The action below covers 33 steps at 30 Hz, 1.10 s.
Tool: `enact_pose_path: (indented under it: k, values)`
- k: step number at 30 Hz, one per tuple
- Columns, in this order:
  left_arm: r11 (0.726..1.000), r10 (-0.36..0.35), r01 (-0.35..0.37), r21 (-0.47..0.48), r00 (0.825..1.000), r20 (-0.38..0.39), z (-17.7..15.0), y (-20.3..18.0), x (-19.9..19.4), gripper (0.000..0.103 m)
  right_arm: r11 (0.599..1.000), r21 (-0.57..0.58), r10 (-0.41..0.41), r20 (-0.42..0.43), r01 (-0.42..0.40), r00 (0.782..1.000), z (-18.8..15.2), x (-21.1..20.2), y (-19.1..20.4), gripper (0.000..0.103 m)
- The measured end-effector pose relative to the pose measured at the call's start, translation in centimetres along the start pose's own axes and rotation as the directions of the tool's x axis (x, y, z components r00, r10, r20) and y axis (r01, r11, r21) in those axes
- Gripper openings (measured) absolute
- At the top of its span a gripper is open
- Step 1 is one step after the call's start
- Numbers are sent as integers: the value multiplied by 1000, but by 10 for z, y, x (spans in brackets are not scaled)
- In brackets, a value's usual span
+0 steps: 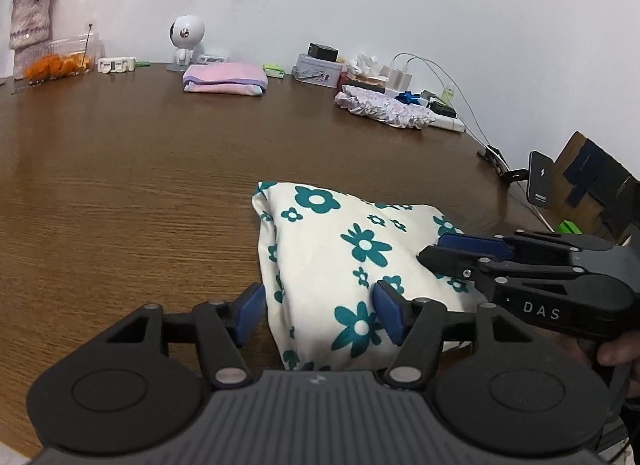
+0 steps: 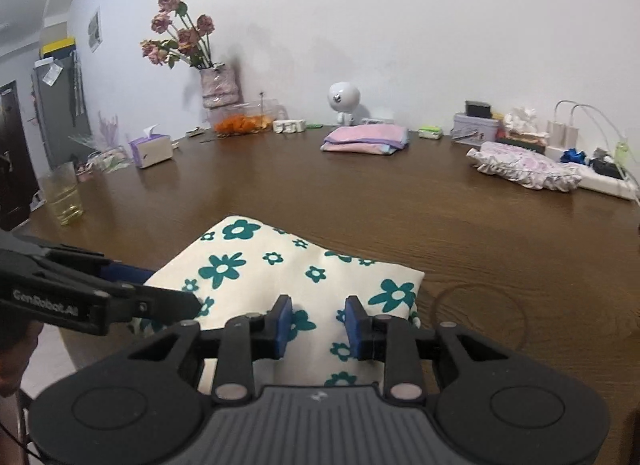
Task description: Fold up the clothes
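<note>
Resting near the table (image 2: 440,205) edge, the flower-print garment (image 1: 340,265) lies folded, left gripper (image 1: 320,313) agape astride its side edge, right gripper (image 2: 318,327) narrowly parted, unclamped, apparently pressing it flat.

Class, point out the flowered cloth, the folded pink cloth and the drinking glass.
flowered cloth (image 2: 256,277): right wrist view, middle of its top face.
folded pink cloth (image 2: 366,137): right wrist view, top layer.
drinking glass (image 2: 64,195): right wrist view, side wall.
</note>
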<state>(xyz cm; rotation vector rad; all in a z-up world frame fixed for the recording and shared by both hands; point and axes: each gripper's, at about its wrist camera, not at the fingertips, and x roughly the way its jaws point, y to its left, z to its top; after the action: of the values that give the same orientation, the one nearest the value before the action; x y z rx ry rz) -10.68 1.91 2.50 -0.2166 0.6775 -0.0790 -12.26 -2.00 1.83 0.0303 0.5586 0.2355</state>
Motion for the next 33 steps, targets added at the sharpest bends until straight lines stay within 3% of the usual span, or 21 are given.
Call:
enact_pose_path:
  k: [3, 5, 7, 10, 11, 13, 16, 18, 20, 23, 24, 28, 30, 33]
  values:
    - [1000, -15, 15, -27, 1000, 8, 2, 5, -7, 62, 999, -3, -34, 30, 35, 999, 5, -11, 3, 33]
    - [999, -20, 21, -41, 1000, 3, 1, 10, -9, 64, 998, 13, -60, 34, 59, 998, 4, -18, -2, 53]
    - [997, -37, 37, -70, 999, -5, 2, 14, -6, 64, 996, 59, -66, 10, 65, 998, -1, -18, -11, 58]
    - [993, -56, 54, -105, 998, -16, 6, 16, 2, 64, 981, 195, -8, -11, 10, 1000, -10, -10, -28, 55]
    - [992, -60, 57, -112, 998, -21, 7, 16, 5, 65, 968, 250, 24, -10, -21, 1000, -12, -8, -35, 44]
    - [990, -67, 63, -128, 997, -27, 8, 17, 8, 66, 941, 334, 65, -5, -60, 998, -15, -5, -46, 35]
    - [987, -73, 69, -145, 997, -24, 9, 20, 5, 66, 923, 381, 67, 1, -62, 998, -16, -7, -52, 35]
    - [986, -71, 67, -151, 997, -22, 9, 21, 4, 66, 933, 360, 32, 0, -30, 999, -14, -10, -50, 54]
    - [987, -71, 66, -150, 997, -26, 8, 20, 5, 67, 942, 337, -10, -9, 12, 1000, -14, -8, -46, 64]
    - [986, -72, 66, -154, 997, -33, 8, 20, 9, 68, 931, 364, 2, -38, 12, 999, -16, 1, -48, 59]
    - [985, -74, 67, -158, 997, -36, 8, 20, 10, 69, 921, 390, 24, -31, -10, 999, -17, 1, -50, 47]
    - [982, -78, 68, -178, 996, -47, 7, 22, 13, 73, 889, 451, 87, 4, -80, 996, -18, 0, -55, 21]
    - [980, -82, 72, -187, 996, -45, 7, 23, 14, 74, 852, 512, 119, 21, -113, 993, -21, 1, -63, 20]
    - [976, -92, 81, -202, 995, -46, 6, 25, 15, 74, 730, 658, 200, 53, -185, 978, -37, 9, -87, 18]
